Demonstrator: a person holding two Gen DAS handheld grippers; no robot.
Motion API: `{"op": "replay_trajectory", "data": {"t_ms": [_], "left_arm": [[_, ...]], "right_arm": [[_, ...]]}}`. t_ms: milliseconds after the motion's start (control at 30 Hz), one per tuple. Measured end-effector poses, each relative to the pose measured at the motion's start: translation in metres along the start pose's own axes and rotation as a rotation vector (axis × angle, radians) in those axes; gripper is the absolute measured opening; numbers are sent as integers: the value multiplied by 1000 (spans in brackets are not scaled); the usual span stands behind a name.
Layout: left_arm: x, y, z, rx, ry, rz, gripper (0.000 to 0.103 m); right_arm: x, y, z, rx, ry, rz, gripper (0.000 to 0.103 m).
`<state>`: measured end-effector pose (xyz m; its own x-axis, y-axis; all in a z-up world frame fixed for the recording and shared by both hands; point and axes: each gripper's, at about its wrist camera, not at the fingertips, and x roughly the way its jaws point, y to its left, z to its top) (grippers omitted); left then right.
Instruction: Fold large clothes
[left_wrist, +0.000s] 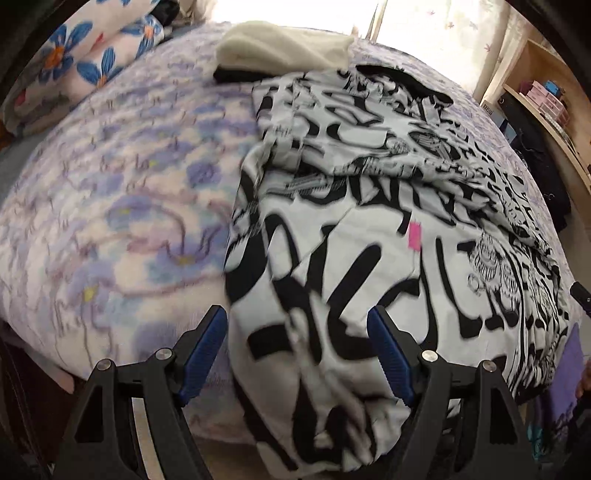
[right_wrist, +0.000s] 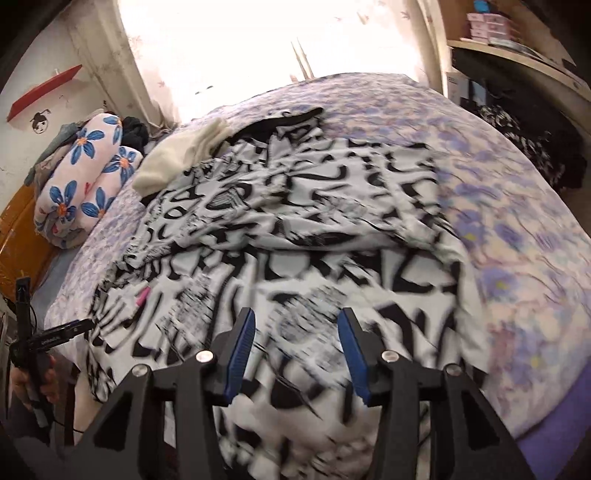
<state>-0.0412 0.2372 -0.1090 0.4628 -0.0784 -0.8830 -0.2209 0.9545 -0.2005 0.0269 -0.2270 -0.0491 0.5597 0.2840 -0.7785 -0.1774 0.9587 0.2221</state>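
Left gripper (left_wrist: 297, 354) and right gripper (right_wrist: 297, 352) both open, empty, over the garment (left_wrist: 369, 229) (partly folded) on the bed (left_wrist: 129, 206), apparently repositioning for another fold.

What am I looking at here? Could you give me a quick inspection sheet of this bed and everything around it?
Surface: bed with purple-flowered fleece blanket.
Job's things: large black-and-white printed garment, partly folded, small pink tag showing.
Clutter: cream folded cloth on a black item; blue-flowered rolled bedding by the wall.
Grippers: left hand-held gripper open over the garment's edge; right hand-held gripper open, nothing pinched.
Cables: thin black cord near the person's hand.
Surroundings: bright curtained window, wooden shelves with pink boxes.
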Motion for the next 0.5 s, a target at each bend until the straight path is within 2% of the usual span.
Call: {"op": "replay_trajectory", "data": {"t_ms": [100,367,500], "left_arm": [[8,12,-14,-8,44,-34,77],[8,18,-37,-10,60,-115,78],[12,17,-48,-3,96,-164,79]], "right_arm": [[-6,-32,-12,48,33,-51,47],[-20,-104,-49,231,130,-124,47],[-20,-121,-69,299,168,-77,47]]}}
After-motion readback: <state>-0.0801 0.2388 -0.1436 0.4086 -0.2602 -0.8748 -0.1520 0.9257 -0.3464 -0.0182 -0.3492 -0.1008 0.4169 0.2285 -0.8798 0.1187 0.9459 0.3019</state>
